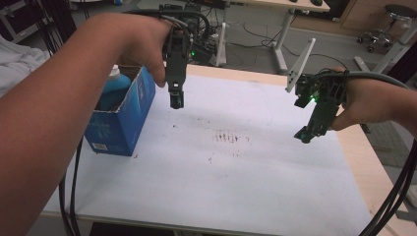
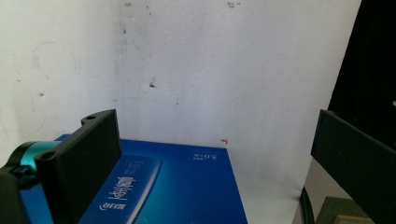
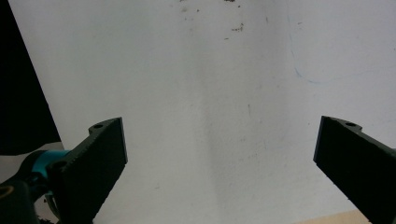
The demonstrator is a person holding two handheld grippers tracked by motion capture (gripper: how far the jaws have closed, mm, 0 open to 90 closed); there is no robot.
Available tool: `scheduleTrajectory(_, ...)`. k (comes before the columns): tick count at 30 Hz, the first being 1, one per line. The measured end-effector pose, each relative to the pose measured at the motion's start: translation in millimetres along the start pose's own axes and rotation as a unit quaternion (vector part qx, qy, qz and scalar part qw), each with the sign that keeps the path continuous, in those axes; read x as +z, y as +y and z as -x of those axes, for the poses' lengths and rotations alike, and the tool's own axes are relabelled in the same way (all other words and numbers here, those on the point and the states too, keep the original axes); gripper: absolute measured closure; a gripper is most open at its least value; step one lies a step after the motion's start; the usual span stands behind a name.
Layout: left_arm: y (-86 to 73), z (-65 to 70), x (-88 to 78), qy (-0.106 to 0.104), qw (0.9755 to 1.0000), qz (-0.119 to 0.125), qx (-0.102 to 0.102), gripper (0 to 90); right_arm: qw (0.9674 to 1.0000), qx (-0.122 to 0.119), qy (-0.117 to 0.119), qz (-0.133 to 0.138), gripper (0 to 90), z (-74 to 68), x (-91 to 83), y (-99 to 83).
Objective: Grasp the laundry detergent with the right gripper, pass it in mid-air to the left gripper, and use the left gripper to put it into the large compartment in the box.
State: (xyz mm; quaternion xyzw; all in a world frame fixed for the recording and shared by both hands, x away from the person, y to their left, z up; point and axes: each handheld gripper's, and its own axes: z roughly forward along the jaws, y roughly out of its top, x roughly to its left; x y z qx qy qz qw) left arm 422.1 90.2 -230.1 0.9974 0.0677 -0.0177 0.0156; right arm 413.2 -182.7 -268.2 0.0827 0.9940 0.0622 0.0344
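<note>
At nine o'clock on the white table (image 1: pixel 255 167) stands an open blue box (image 1: pixel 123 118) with a teal bottle (image 1: pixel 114 88) inside — nothing looks lifted out yet. Left gripper (image 1: pixel 176 101) hovers just beside the box, at its three o'clock, jaws spread and empty; right gripper (image 1: pixel 305 133) hangs well apart — likewise released.

High view looks down/fwd over table (image 1: pixel 221 167); both gripper views close, facing its white top, shared w/ high.

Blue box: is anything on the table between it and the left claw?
Nothing visible. The left claw hangs open just beside the blue box, over bare white table cover. The right claw is far across.
</note>
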Motion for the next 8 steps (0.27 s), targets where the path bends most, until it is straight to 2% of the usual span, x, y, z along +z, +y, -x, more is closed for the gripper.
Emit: scheduleTrajectory(8,-4.4,0.0,-1.2,0.001,1.0000,0.006,-0.005,1.6,1.0000,-0.003,-0.005,0.003,1.9,3.1,-3.2,2.3)
